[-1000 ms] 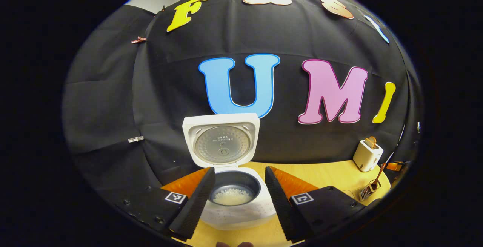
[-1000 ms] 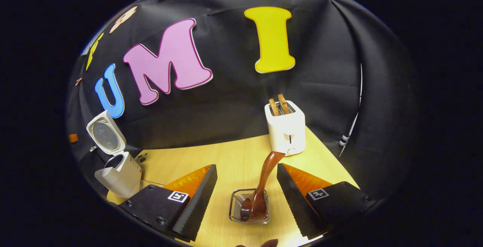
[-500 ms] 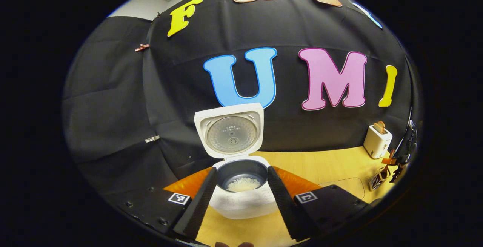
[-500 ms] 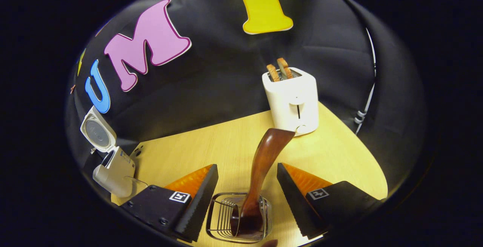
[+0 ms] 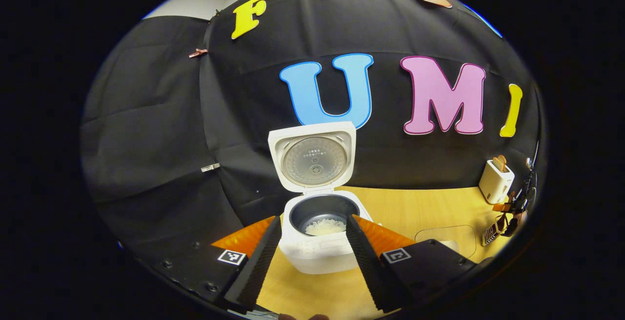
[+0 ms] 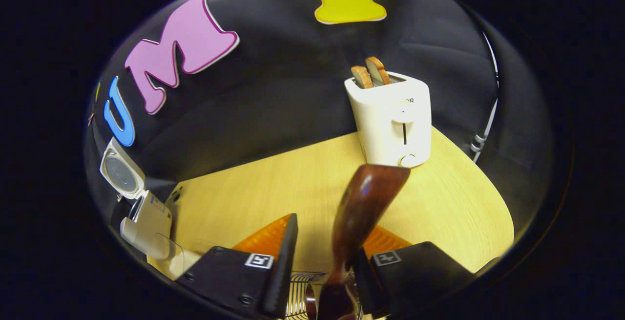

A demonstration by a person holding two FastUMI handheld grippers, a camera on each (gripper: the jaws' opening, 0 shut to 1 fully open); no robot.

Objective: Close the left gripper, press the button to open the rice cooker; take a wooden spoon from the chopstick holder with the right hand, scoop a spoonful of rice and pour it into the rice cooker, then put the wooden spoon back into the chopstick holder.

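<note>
On the pale wooden tabletop, which meets the black cloth wall of the booth at its far edge, a white toaster stands at about one o'clock in the right gripper view, two browned slices of bread sticking up from its slots. A light cable hangs down the cloth at three o'clock. At nine o'clock in that view the white rice cooker sits at the table's far left corner with its lid raised.

The right gripper is down over the wire chopstick holder at six o'clock, its fingers standing either side of the dark wooden spoon, whose handle leans up toward one o'clock. The right finger looks against the handle; whether the left finger touches it I cannot tell, so the grasp is uncertain.

In the left gripper view the rice cooker is at six o'clock, lid upright against the cloth, a little white rice lying in the dark inner pot. The left gripper is released, fingers spread wide with the cooker seen between them and apart from both. At three o'clock there, small and far off, stand the toaster and the chopstick holder. A strip of pale room wall shows above the cloth at eleven o'clock.
</note>
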